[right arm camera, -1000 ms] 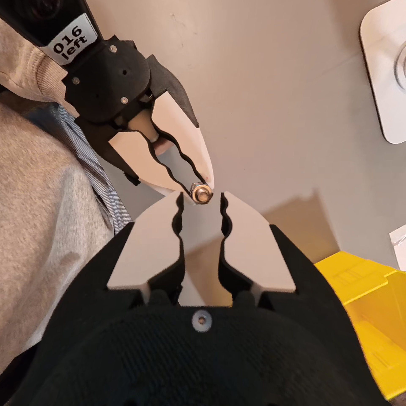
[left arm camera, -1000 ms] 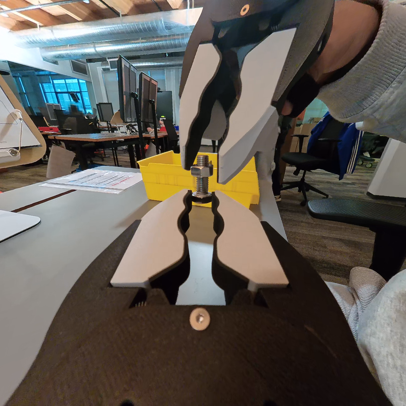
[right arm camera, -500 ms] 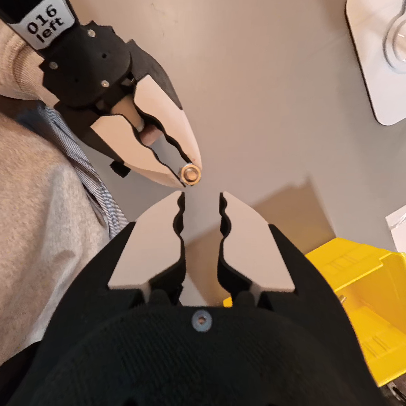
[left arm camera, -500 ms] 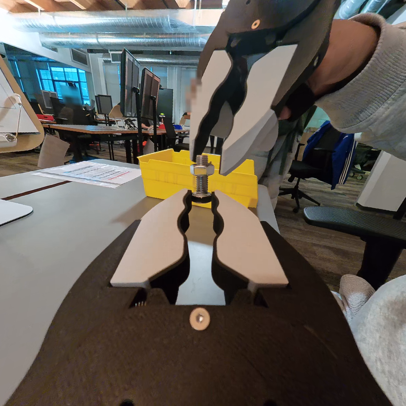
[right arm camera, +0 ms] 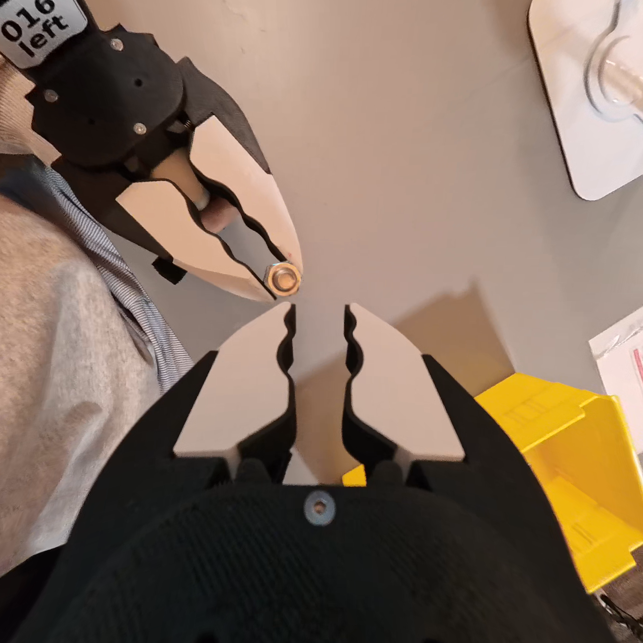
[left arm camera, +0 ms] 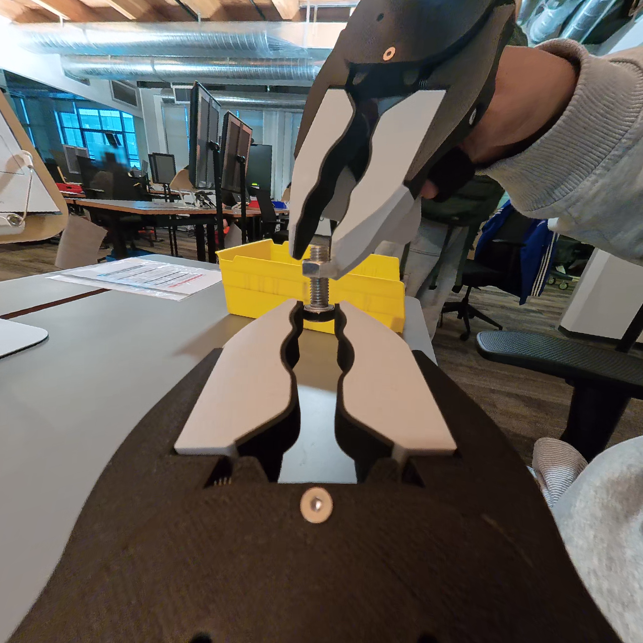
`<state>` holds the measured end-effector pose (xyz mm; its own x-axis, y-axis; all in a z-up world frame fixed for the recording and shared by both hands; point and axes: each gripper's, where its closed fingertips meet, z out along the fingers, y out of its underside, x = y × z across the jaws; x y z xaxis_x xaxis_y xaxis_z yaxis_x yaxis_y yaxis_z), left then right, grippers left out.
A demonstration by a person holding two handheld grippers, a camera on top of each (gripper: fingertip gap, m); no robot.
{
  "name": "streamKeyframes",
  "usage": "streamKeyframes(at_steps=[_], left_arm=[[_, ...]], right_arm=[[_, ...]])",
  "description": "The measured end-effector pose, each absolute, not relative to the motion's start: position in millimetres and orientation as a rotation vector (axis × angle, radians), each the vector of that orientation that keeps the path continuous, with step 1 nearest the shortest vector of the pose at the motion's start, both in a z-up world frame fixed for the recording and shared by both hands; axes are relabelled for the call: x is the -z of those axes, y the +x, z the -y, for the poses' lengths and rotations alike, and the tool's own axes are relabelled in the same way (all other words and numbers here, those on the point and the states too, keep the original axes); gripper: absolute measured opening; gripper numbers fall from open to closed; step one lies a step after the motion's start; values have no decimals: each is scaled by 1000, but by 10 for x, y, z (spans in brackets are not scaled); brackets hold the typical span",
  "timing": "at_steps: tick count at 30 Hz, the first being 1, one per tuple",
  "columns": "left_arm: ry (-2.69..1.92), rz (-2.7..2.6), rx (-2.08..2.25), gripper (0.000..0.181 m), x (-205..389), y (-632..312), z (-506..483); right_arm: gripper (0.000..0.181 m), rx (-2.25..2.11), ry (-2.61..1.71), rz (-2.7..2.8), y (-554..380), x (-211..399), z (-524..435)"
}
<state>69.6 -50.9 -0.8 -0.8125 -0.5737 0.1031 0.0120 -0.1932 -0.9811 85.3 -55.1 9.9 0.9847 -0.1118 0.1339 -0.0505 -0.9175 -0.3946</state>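
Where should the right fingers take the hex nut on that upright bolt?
Grip the hex nut across two opposite flats, coming straight down from above. The bolt stands upright in the left gripper, with the nut near its top and open space above.

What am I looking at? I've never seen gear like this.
No robot: a person holds two two-finger tools, each with a camera looking along its fingers. One picture is from the left hand-held gripper, low over the grey table; the other is from the right hand-held gripper, looking straight down. The left one clamps an upright bolt by its lower end, with a nut near the top. The right one is open, its tips by the nut. A yellow bin and a paper sheet lie behind.
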Motion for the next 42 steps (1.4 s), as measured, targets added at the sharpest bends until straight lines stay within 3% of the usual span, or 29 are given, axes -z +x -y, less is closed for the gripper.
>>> streamKeyframes(at_steps=[1, 16, 42], left_arm=[[-652, -1687, 2058, 17, 11, 697, 509], [-639, -1687, 2050, 17, 8, 688, 519], [-618, -1712, 2034, 17, 31, 670, 556]], right_arm=[[27, 200, -2723, -122, 844, -110, 547], [35, 209, -2736, -109, 783, -77, 502], [32, 104, -2711, -28, 570, -109, 330]])
